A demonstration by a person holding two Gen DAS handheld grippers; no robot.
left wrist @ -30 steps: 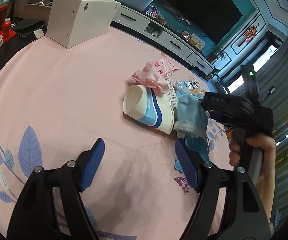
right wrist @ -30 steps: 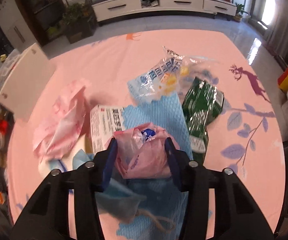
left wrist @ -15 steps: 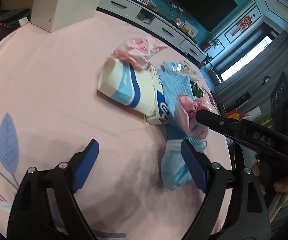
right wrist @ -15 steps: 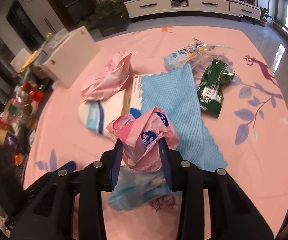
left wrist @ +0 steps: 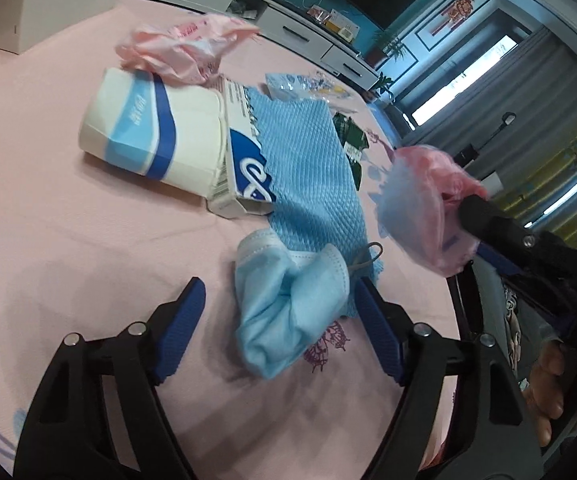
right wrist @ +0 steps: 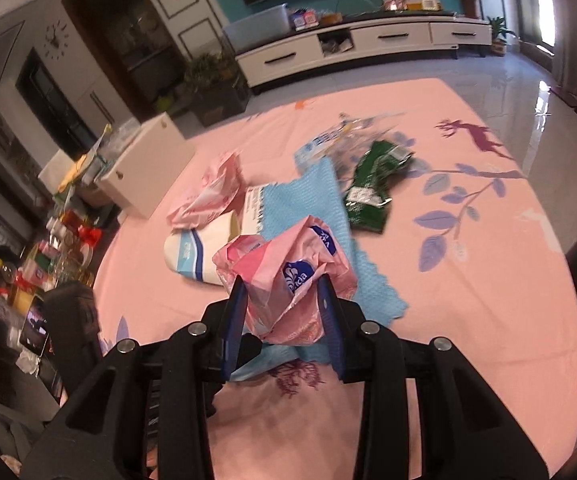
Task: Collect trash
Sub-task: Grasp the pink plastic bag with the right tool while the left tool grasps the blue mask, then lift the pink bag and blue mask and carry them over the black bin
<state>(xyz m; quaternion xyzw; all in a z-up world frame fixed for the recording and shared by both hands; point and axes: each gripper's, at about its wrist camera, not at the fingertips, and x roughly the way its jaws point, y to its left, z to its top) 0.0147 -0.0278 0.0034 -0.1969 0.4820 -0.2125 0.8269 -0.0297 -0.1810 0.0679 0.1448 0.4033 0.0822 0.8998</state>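
Nearest in the left wrist view, the left gripper (left wrist: 278, 320) hangs over the pink tablecloth (left wrist: 88, 248) with its jaws closing; a crumpled blue face mask (left wrist: 288, 300) lies on the cloth between the blue pads, which do not press on it. To the right, the right gripper (right wrist: 284, 312) is clenched on a crumpled pink wrapper (right wrist: 288, 280), lifted clear of the cloth, its pads squeezing the plastic from both sides. Just beyond the mask a blue textured cloth (left wrist: 308, 160) lies flat, its near edge touching the mask. To its left, partly under the cloth's edge, sits a white and blue carton (left wrist: 244, 160), and against that a white paper cup (left wrist: 152, 136) on its side, mouth to the left. Farther off lie a second pink wrapper (left wrist: 184, 46), a clear plastic packet (left wrist: 308, 84) and, to the right, a green packet (right wrist: 376, 188). At the far left stands a white box (right wrist: 144, 168).
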